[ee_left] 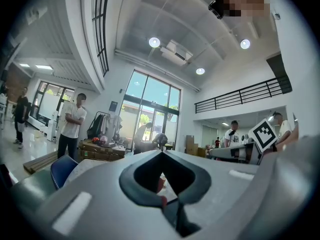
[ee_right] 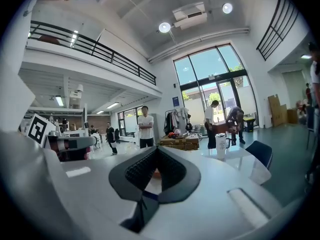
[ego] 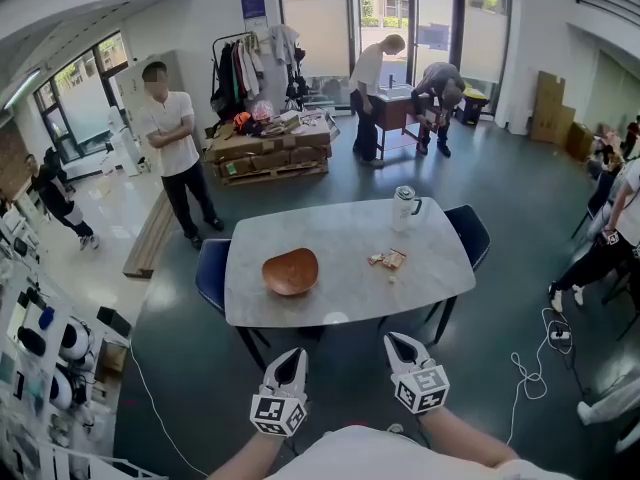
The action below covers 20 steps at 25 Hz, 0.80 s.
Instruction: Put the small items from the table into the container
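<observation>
The small items lie in a loose cluster on the white tabletop, toward its 3 o'clock half. The cluster's long axis runs roughly 9 to 3 o'clock. The pieces are too small for me to tell which way each one points. 1 stray crumb sits just at 6 o'clock of them.

The brown container stands open side up at 9 o'clock of the items, well apart from them. A white tumbler stands upright at 12 o'clock of the items, near the far edge.

Both my forearms come in from 6 o'clock and hold the tools short of the tabletop's near edge, over the dark floor. The left hand-held gripper points to about 12 o'clock, tipped slightly toward 1. In its own view the jaw tips meet with nothing held between them. The right hand-held gripper leans toward 11 o'clock, nose a little down. Its jaws are pressed together and empty too. Each marker cube faces up at the head camera.
</observation>
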Motion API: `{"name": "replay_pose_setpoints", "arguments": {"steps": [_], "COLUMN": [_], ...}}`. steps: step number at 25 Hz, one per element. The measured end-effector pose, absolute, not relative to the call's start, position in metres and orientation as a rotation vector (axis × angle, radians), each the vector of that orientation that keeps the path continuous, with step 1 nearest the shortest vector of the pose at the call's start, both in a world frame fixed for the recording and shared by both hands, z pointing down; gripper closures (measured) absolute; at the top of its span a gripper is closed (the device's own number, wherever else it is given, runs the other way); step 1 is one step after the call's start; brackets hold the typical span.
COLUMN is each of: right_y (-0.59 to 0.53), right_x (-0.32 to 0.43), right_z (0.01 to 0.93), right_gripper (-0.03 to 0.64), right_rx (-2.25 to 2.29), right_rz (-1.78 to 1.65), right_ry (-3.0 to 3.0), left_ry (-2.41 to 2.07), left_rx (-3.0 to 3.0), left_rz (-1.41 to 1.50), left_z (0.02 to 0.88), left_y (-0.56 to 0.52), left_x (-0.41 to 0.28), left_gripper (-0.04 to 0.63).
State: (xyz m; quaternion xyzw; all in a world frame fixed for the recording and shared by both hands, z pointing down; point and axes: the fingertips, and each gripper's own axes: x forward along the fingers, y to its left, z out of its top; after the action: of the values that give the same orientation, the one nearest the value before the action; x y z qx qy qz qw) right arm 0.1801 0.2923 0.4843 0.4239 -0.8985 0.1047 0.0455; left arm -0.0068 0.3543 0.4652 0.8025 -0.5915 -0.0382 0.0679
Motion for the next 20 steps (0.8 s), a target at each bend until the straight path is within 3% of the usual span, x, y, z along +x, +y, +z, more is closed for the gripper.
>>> {"name": "replay_pose_setpoints", "arguments": {"steps": [20], "right_y": [0.293], "right_x": [0.142], "right_z": [0.516], "right_gripper": [0.591], "right_rx": [1.372], "right_rz": [0.402], "right_ry": [-2.7], "left_ry": [-1.709], "left_rx": [2.389], "left_rz": [-0.125], "left_z": [0.498], "left_y": [0.336], "left_x": [-0.047], "left_gripper": [0.591]}}
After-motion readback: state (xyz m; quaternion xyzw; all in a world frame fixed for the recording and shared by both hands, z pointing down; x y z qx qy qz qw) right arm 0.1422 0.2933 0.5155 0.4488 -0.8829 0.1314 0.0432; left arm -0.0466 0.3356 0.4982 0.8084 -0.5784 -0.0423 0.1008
